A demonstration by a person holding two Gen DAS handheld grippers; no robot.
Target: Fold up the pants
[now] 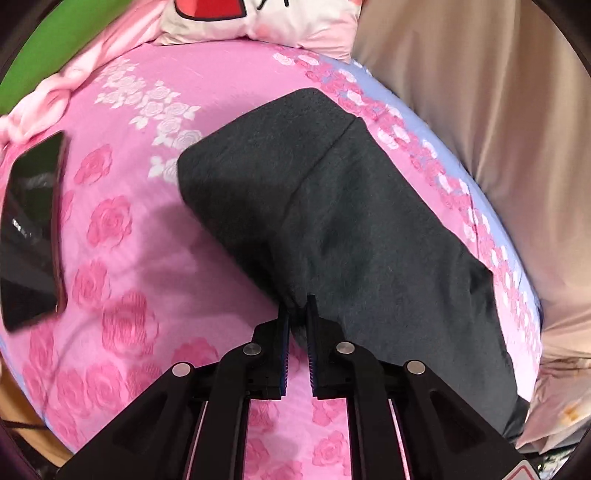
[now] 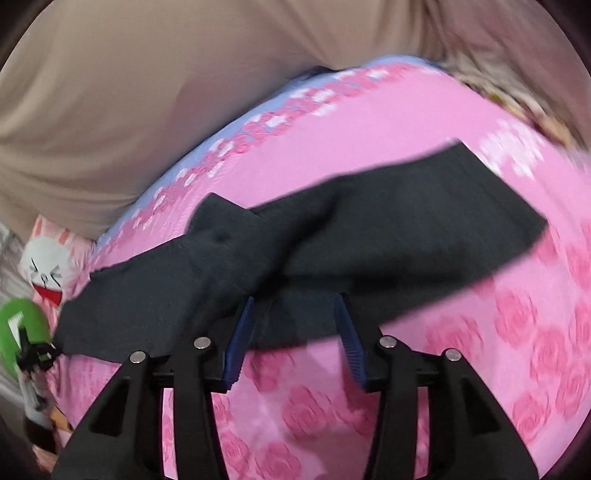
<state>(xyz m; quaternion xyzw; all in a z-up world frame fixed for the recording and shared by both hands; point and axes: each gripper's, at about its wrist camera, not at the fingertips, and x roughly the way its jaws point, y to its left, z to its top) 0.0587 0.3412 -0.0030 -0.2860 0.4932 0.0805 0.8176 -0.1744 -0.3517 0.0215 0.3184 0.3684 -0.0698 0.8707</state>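
Dark grey pants [image 1: 343, 221] lie on a pink rose-print bedsheet [image 1: 122, 229]. In the left wrist view my left gripper [image 1: 297, 314] is shut on a bunched edge of the pants and lifts it slightly. In the right wrist view the pants [image 2: 369, 229] stretch across the bed, partly folded over themselves. My right gripper [image 2: 295, 314] is open, its blue pads [image 2: 243, 325] spread on either side of the near edge of the pants, not closed on it. The other gripper shows at the far left of this view [image 2: 33, 354], holding the pants' end.
A black phone [image 1: 33, 229] lies on the sheet at the left. A printed pillow [image 1: 258, 18] sits at the bed's head, with a green object [image 1: 55, 44] beside it. A beige curtain [image 1: 480, 129] hangs along the bed's far side. A bunny-print cushion [image 2: 48, 266] is at left.
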